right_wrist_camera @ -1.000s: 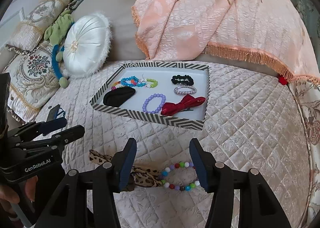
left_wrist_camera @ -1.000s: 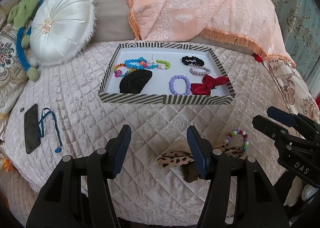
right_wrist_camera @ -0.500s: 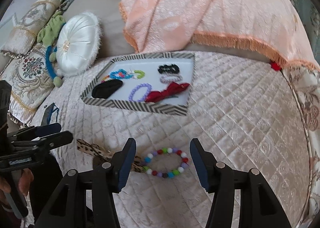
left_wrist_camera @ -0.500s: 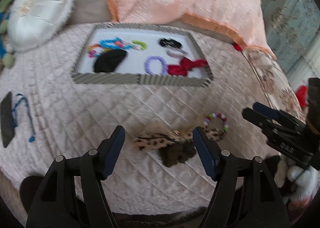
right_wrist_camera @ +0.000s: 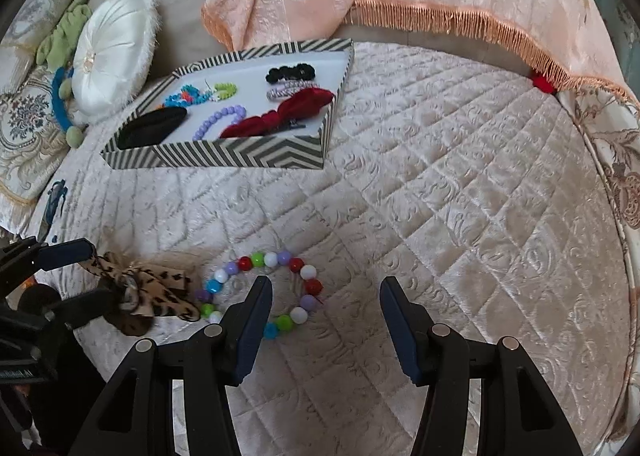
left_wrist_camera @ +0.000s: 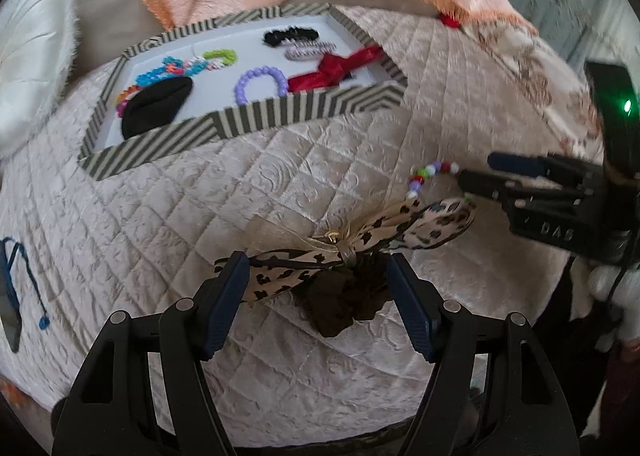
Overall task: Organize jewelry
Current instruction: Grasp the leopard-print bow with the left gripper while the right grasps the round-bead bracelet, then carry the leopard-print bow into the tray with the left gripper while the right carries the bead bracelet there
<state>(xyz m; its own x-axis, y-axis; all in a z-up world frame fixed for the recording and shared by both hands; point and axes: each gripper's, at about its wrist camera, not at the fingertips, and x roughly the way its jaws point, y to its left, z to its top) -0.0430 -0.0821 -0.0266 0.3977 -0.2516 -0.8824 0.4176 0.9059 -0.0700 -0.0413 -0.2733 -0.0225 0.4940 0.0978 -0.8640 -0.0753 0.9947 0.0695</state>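
I had the left gripper [left_wrist_camera: 316,288] spread apart around the leopard-print scrunchie [left_wrist_camera: 344,256] on the quilted bed [right_wrist_camera: 400,183]. My right gripper [right_wrist_camera: 326,306] also stood apart, one finger inside the multicolored bead bracelet [right_wrist_camera: 264,292]. The striped tray [right_wrist_camera: 240,157] sat farther back, holding other pieces.
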